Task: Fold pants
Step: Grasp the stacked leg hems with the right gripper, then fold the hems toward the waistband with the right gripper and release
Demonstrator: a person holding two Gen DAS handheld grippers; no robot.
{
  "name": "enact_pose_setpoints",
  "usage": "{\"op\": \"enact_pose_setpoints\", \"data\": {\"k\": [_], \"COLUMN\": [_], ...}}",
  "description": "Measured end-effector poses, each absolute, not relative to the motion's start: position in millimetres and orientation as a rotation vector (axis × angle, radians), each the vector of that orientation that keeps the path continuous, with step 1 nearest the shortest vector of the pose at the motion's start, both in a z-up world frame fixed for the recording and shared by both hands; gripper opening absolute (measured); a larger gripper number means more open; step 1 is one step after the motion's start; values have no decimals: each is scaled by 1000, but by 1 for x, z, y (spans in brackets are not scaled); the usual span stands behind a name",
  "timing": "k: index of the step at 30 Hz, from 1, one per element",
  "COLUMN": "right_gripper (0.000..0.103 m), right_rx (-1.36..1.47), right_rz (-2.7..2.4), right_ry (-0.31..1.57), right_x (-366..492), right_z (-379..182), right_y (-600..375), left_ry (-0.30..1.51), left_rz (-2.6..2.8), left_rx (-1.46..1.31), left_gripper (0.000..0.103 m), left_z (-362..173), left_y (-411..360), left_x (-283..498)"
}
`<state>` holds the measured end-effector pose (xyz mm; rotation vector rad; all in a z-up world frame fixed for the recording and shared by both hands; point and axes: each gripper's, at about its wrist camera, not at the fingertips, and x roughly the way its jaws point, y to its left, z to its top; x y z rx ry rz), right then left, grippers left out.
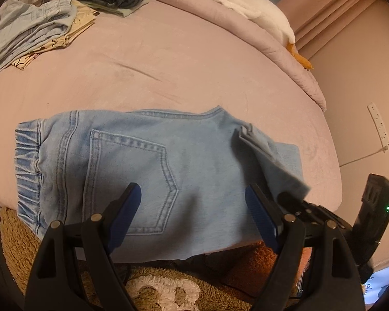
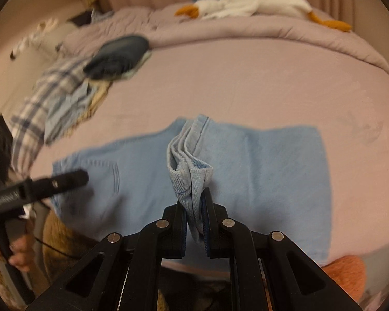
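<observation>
Bed (image 1: pixel 194 59), pink sheet: light denim pants (image 1: pixel 153 171) near edge; folded clothes stack (image 1: pixel 39 33), goose plush (image 1: pixel 249 7) farther back.

- The left wrist view sits just behind the left hand-held gripper (image 1: pixel 192 202), looking steeply down and forward, close over the pants (image 1: pixel 153 171) at the near edge of the bed (image 1: pixel 194 64).
- The right wrist view rides behind the right hand-held gripper (image 2: pixel 195 220), angled likewise, equally near.
- Both share the pants, the clothes pile (image 1: pixel 39 31) far left, and the plush goose (image 2: pixel 251 2) beyond.
</observation>
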<state>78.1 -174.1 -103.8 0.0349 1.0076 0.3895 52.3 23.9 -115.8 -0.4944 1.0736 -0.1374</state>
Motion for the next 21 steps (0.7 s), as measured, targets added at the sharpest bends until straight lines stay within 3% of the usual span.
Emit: {"op": "enact_pose_setpoints", "data": {"k": [15, 17, 19, 21], "right_gripper": [15, 28, 56, 58], "right_rx": [-16, -6, 49, 101], "right_rz": [373, 405, 471, 514], "right_ry": [1153, 1169, 1186, 1163], "right_x": [81, 79, 75, 67], "right_z": [-145, -143, -136, -126], "right_y": [-163, -165, -171, -183], "left_ry": [1108, 1090, 1069, 1056], "left_rz": [-166, -186, -217, -263], "left_rx": [-452, -443, -436, -440], "left_gripper": [83, 83, 83, 83], "left_z": [-122, -116, -111, -108], "left_y": [8, 4, -1, -7], "left_x": [61, 64, 69, 77]}}
